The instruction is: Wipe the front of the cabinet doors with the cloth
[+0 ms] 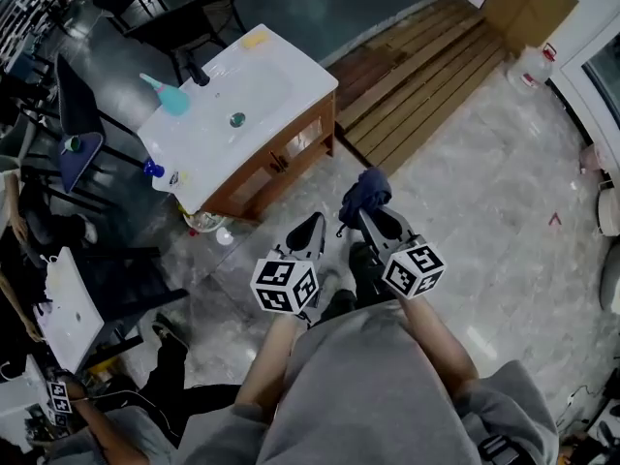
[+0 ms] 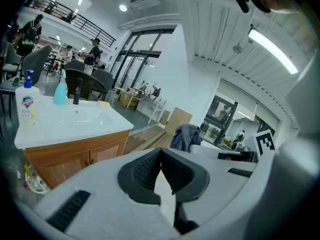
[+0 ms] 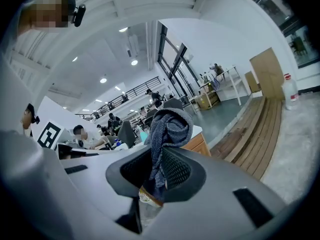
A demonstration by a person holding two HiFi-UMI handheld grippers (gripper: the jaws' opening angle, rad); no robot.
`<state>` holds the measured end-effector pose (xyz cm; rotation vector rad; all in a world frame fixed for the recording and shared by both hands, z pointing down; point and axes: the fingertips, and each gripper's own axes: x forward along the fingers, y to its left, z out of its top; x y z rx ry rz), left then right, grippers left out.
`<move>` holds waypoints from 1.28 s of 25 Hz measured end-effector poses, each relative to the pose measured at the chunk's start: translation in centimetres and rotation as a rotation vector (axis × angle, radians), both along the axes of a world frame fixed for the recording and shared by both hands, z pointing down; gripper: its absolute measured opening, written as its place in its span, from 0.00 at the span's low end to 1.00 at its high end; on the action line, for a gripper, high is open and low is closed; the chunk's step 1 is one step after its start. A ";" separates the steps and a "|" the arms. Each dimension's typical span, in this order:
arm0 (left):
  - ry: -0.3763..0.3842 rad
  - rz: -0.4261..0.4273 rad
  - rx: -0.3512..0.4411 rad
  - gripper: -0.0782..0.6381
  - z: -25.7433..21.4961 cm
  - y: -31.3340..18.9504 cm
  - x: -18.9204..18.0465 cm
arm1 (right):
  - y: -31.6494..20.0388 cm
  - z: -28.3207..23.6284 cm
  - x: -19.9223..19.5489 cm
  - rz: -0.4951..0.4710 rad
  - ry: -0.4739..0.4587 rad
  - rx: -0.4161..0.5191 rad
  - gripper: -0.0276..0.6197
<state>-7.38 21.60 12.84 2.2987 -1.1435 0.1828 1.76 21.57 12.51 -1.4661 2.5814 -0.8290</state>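
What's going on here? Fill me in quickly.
A person holds a gripper in each hand and stands a little way off from a wooden cabinet with a white sink top. The right gripper is shut on a dark blue cloth, which bunches up above its jaws. The left gripper is shut with nothing in it. The cloth is clear of the cabinet doors, so wiping has not begun.

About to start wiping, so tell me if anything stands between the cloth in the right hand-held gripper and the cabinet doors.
Nothing visible does. The cloth is clamped in the shut right hand-held gripper, and only bare floor lies between it and the wooden cabinet doors.
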 end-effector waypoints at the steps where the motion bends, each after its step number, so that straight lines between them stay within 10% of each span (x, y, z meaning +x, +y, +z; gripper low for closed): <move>1: -0.004 0.002 -0.004 0.12 0.2 -0.6 0.2 | -0.6 0.3 0.3 0.004 0.000 -0.003 0.13; 32: -0.128 -0.028 -0.149 0.12 11.6 -22.7 3.7 | -25.7 13.0 6.1 -0.054 0.069 -0.100 0.13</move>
